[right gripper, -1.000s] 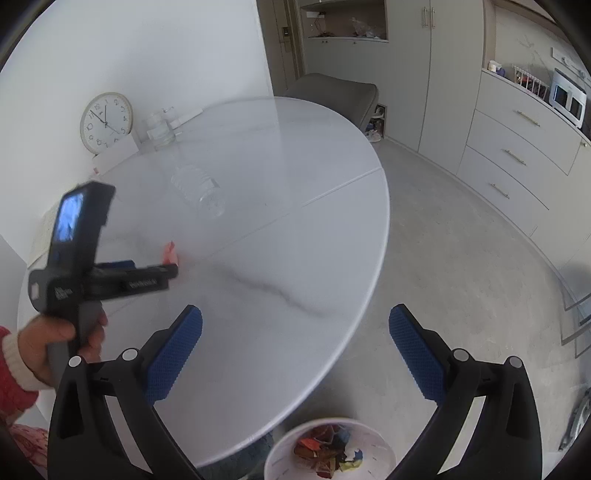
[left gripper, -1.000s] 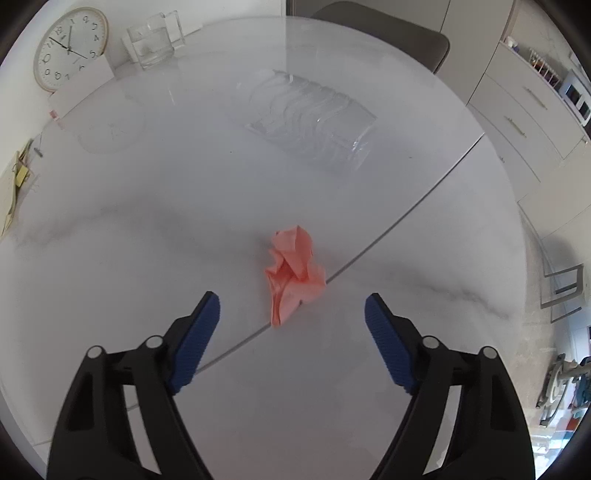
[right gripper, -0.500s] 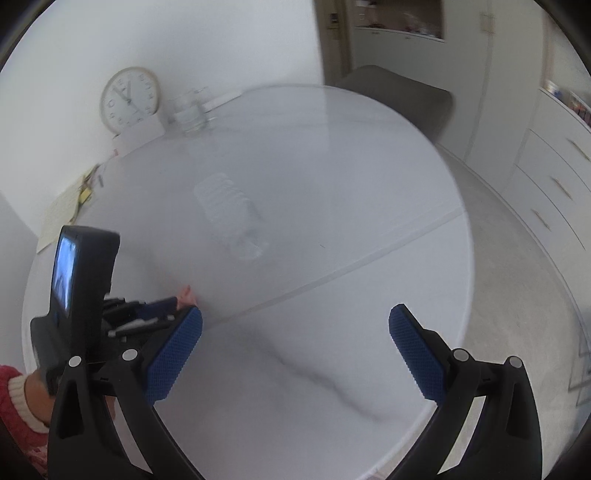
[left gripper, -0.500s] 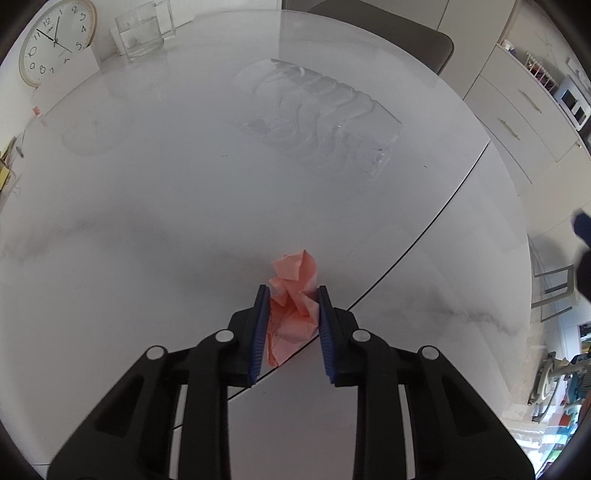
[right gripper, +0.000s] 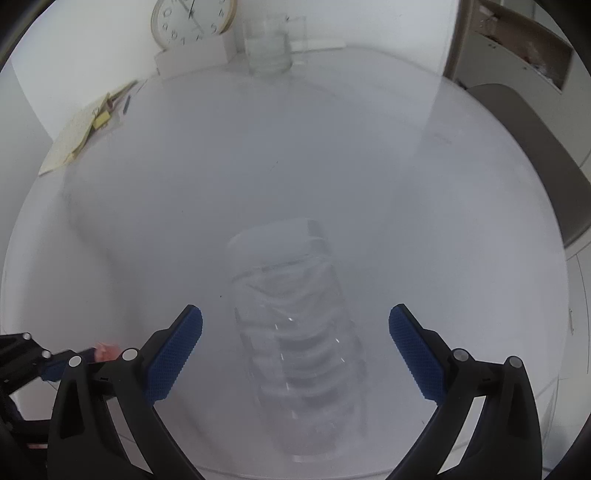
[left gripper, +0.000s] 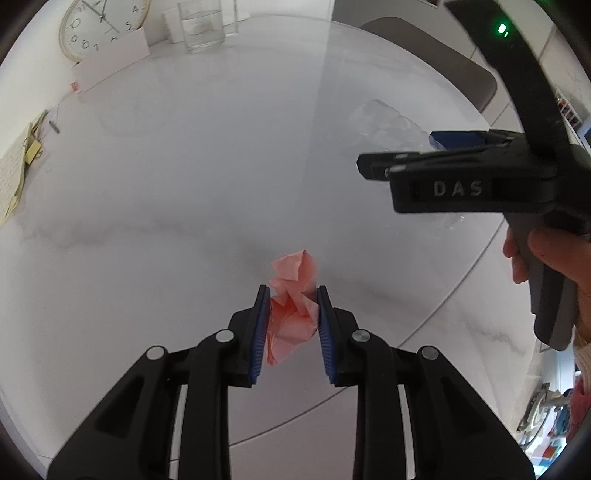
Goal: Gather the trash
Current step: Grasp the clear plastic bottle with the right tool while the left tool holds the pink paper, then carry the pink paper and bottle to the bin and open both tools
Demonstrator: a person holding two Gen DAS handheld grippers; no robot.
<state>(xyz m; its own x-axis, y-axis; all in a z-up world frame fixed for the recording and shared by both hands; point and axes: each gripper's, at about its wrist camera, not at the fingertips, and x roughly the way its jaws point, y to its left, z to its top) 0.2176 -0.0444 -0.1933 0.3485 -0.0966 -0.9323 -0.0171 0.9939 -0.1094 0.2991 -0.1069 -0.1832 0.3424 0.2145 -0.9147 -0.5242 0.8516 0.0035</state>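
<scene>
Round white marbled surface (left gripper: pixel 184 192) against a white wall; clock (left gripper: pixel 101 26) at far edge. Clear plastic bottle (right gripper: pixel 299 332) lies lengthwise between the right gripper (right gripper: pixel 295 347) jaws, wide open. Left gripper (left gripper: pixel 290 328) jaws clamp crumpled pink paper (left gripper: pixel 293 306).

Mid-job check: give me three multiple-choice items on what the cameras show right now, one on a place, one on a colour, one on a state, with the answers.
1. Where does the clear plastic bottle lie?
A. on the chair
B. on the table, between the right gripper's open fingers
C. in a bin

2. What colour is the crumpled paper?
A. pink
B. green
C. black

3. What state is the left gripper in?
A. wide open
B. out of view
C. shut on the paper

Answers:
1 B, the bottle lies on its side on the tabletop between the blue pads.
2 A, the wad is salmon pink.
3 C, both pads press the wad.
</scene>
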